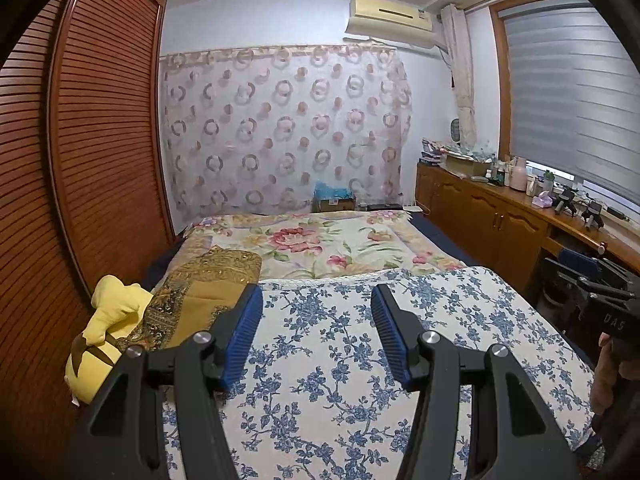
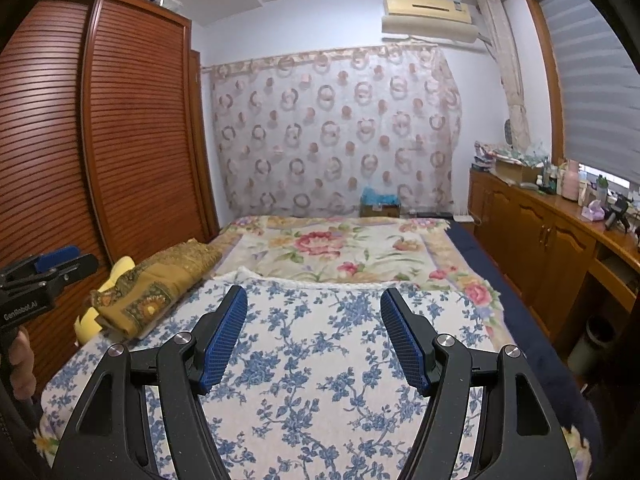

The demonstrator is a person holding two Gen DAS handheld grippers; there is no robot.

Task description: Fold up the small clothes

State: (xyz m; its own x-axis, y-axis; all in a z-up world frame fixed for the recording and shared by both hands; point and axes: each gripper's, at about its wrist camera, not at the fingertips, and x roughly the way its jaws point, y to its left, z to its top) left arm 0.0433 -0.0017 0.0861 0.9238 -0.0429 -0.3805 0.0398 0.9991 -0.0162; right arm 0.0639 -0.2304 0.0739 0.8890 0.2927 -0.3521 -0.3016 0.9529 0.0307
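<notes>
My left gripper (image 1: 316, 300) hangs over the bed with its blue pads (image 1: 245, 332) standing apart and nothing between them. My right gripper (image 2: 313, 306) is the same: jaws spread, empty, tipped slightly down toward the bed. Each one shows at the edge of the other's view, held by a hand (image 2: 18, 364).

Directly beneath both lies a blue-and-white floral cloth (image 1: 340, 360), spread flat across the near part of the bed. Past its far edge is a cream blanket with pink flowers (image 1: 320, 244). To the left, a folded mustard-gold patterned cloth (image 2: 160, 280) rests partly on the blue floral cloth, and a yellow garment (image 1: 108, 332) sits just beside it at the bed's left edge, against the slatted wooden wardrobe (image 1: 100, 140). On the right, a wooden cabinet (image 2: 540, 232) with cluttered bottles runs under the window.
</notes>
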